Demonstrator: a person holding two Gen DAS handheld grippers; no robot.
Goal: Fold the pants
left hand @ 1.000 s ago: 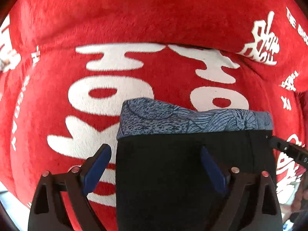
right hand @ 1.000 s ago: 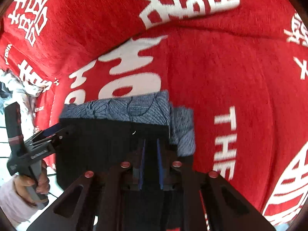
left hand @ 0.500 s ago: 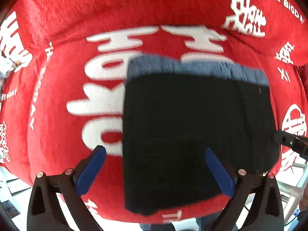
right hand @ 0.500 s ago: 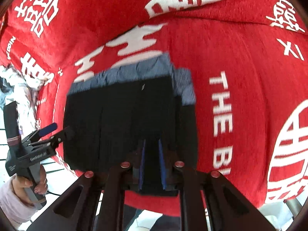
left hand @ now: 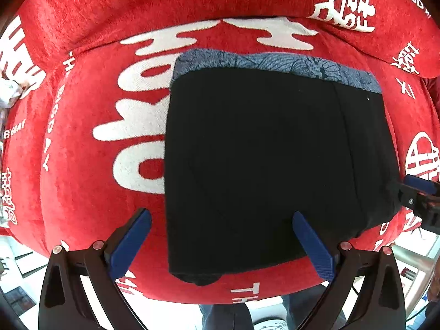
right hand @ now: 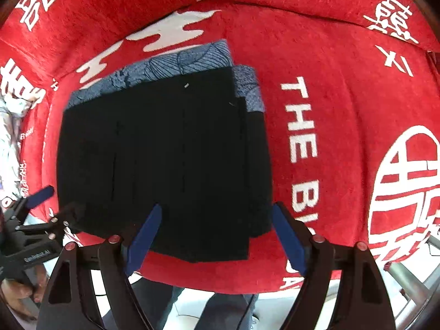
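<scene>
The pants (left hand: 269, 159) lie folded in a flat black block on the red cover, with a blue patterned band (left hand: 275, 62) showing along the far edge. My left gripper (left hand: 222, 243) hovers open over the block's near left corner, pads clear of the cloth. In the right wrist view the same pants (right hand: 165, 151) fill the middle. My right gripper (right hand: 217, 233) hangs above their near right part, its jaws opening, with the black cloth below and between the fingers (right hand: 145, 231) but not pinched. Each gripper shows at the edge of the other's view.
A red plush cover (left hand: 90, 104) with large white lettering spreads over the seat and its backrest (right hand: 343, 8). Crumpled pale cloth (right hand: 11, 126) lies at the left. Beyond the front edge are a light floor and a person's dark trouser legs (left hand: 233, 316). A metal tube (right hand: 412, 277) stands at the right.
My right gripper has opened and let go of the black cloth. Both grippers have drawn back and up from the pants, which now lie folded and fully in view.
</scene>
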